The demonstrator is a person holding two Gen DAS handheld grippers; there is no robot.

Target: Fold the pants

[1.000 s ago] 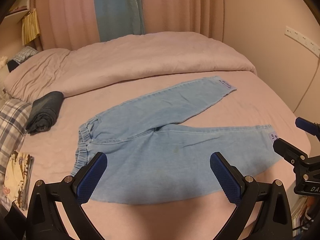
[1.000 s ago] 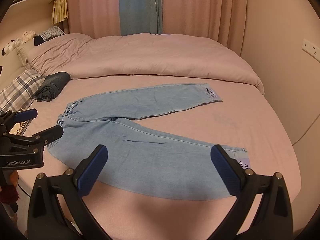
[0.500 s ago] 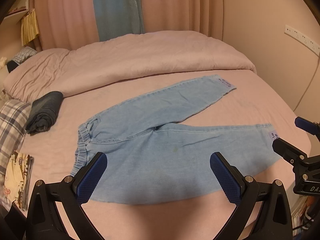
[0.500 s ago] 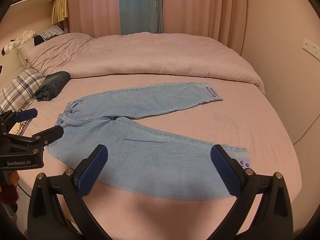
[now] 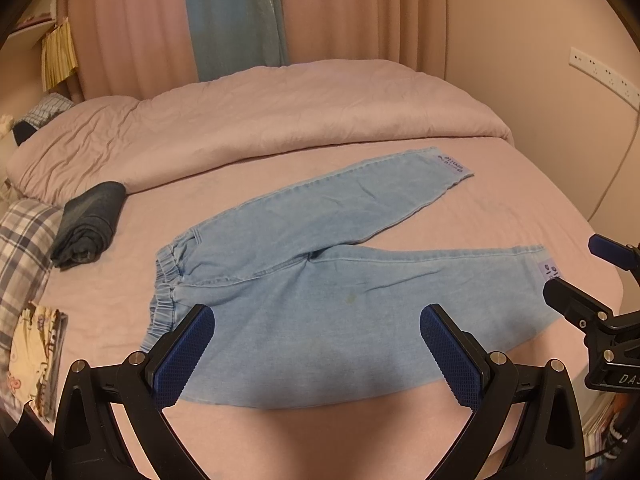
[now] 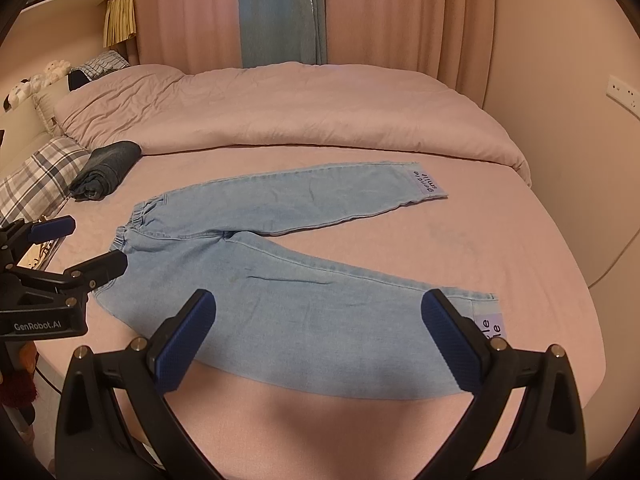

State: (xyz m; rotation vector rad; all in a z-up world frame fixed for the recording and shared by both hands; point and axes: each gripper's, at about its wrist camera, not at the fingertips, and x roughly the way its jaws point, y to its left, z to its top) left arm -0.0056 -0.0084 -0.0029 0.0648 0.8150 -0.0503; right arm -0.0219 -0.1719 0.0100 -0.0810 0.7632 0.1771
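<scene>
Light blue denim pants (image 5: 320, 272) lie flat on the pink bed, legs spread in a V, elastic waistband at the left, cuffs with lilac labels at the right. They also show in the right wrist view (image 6: 280, 264). My left gripper (image 5: 316, 344) is open and empty, held above the near leg by the waist end. My right gripper (image 6: 320, 336) is open and empty above the near leg toward its cuff. Each gripper shows at the edge of the other's view: the right gripper (image 5: 576, 280) and the left gripper (image 6: 76, 244).
A folded dark garment (image 5: 90, 226) lies at the left near a plaid pillow (image 5: 20, 248). A pink duvet (image 5: 260, 120) is bunched across the back. A book (image 5: 34, 356) lies at the left edge. A wall with sockets (image 5: 600, 72) stands at the right.
</scene>
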